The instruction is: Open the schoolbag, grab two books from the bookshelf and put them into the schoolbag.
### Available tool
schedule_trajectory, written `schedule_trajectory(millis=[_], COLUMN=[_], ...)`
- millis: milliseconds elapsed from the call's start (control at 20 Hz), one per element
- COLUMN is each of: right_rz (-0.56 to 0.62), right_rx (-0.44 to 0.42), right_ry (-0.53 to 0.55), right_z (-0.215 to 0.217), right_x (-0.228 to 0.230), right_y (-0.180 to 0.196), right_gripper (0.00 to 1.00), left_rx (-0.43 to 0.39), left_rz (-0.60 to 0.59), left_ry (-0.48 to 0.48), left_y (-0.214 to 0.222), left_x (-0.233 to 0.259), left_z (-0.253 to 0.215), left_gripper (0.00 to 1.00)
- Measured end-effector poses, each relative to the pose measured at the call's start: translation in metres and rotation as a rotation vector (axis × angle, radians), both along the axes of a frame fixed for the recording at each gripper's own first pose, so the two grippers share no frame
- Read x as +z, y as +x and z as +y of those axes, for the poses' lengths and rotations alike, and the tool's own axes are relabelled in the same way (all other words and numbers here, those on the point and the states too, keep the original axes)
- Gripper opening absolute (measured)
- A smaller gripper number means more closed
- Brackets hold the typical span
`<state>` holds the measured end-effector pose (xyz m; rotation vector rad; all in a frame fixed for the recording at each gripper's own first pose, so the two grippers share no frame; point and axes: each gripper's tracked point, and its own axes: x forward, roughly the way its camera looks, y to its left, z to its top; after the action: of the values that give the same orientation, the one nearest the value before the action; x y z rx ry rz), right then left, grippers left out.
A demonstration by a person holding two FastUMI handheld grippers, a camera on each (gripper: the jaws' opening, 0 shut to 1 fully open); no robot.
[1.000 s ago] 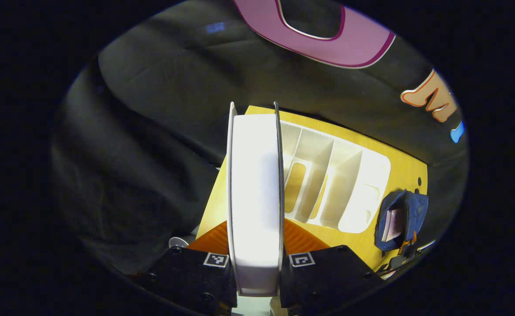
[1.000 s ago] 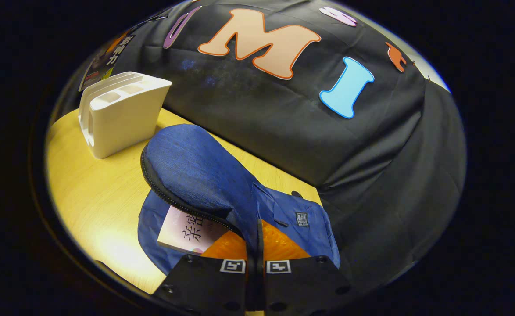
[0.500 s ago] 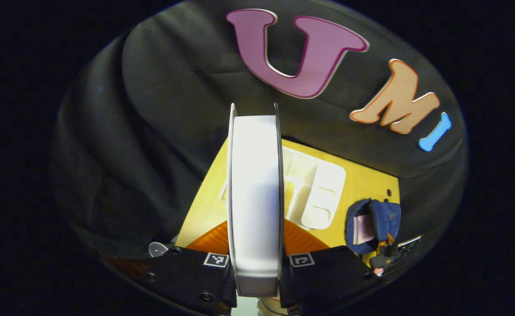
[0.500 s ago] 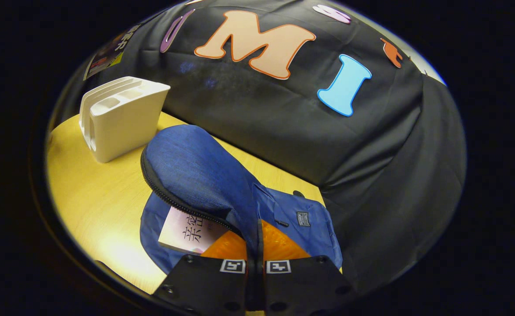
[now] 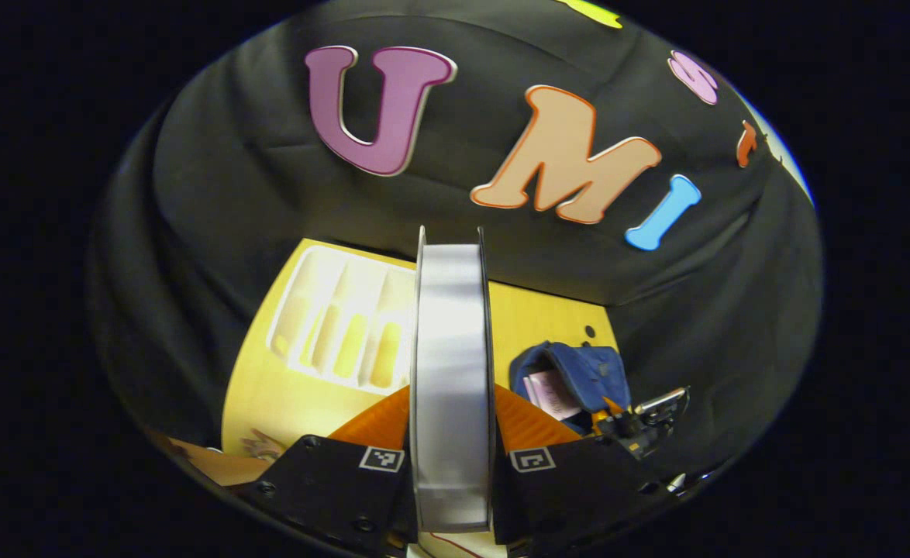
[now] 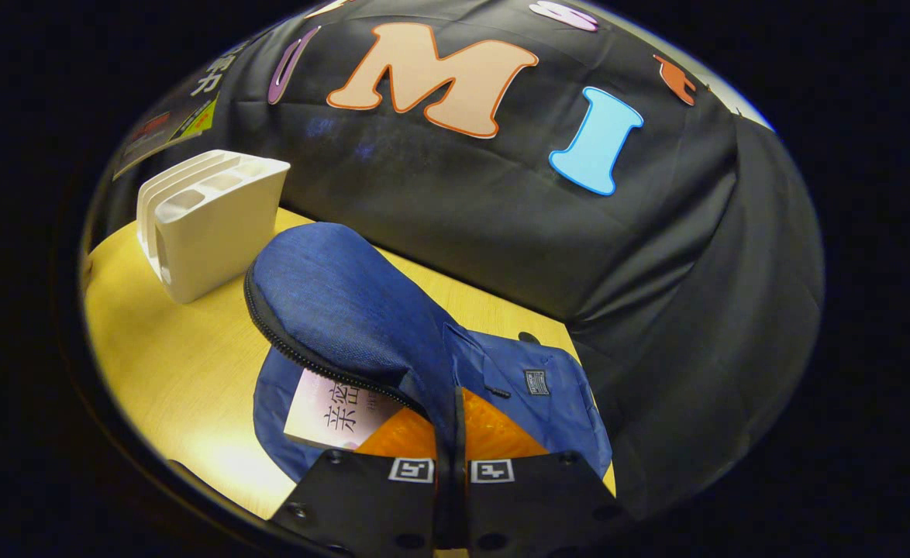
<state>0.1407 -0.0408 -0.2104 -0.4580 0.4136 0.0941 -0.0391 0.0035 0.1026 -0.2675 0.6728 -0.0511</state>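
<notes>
My left gripper is shut on a thick book, seen edge-on with white pages, held high above the table. Below it, left of the book, stands the white bookshelf; to the right lies the blue schoolbag, open, with a pink book inside. In the right gripper view my right gripper is shut on the schoolbag's raised flap, holding the mouth open over the pink book. The bookshelf stands at the far left there. The held book's cover shows at the upper left.
The yellow wooden table carries the bookshelf and the bag; its back edge meets the black cloth wall. A small dark hole sits in the tabletop behind the bag. The other gripper shows at the bag's near side.
My left gripper has carried the book up and to the right, away from the bookshelf and nearer the schoolbag. The right gripper keeps holding the flap, barely shifted.
</notes>
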Motion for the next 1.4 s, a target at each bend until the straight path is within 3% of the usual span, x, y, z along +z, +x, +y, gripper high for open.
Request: schedule_trajectory(millis=[450,750,1000,1250,1400], right_rz=[-0.001,-0.004,-0.013,-0.024,-0.035], right_rx=[-0.013,-0.042,-0.054,-0.033,-0.02], right_ry=[0.036,0.105,0.157,0.187,0.197], right_z=[-0.004,-0.007,-0.009,-0.007,-0.005], right_x=[0.003,0.007,0.011,0.009,0.008], right_y=[-0.005,-0.008,-0.009,-0.013,-0.012], right_gripper=[0.04,0.01,0.06,0.04,0.04], left_rx=[-0.112,-0.083,-0.076,-0.089,-0.11], left_rz=[0.027,0.041,-0.005,-0.069,-0.077], left_ry=[-0.255,-0.423,-0.548,-0.632,-0.63], left_y=[0.026,0.058,0.089,0.117,0.129], left_x=[-0.09,-0.153,-0.19,-0.215,-0.239], left_z=[-0.104,-0.15,-0.173,-0.205,-0.223], left_gripper=[0.34,0.34,0.34,0.34,0.34])
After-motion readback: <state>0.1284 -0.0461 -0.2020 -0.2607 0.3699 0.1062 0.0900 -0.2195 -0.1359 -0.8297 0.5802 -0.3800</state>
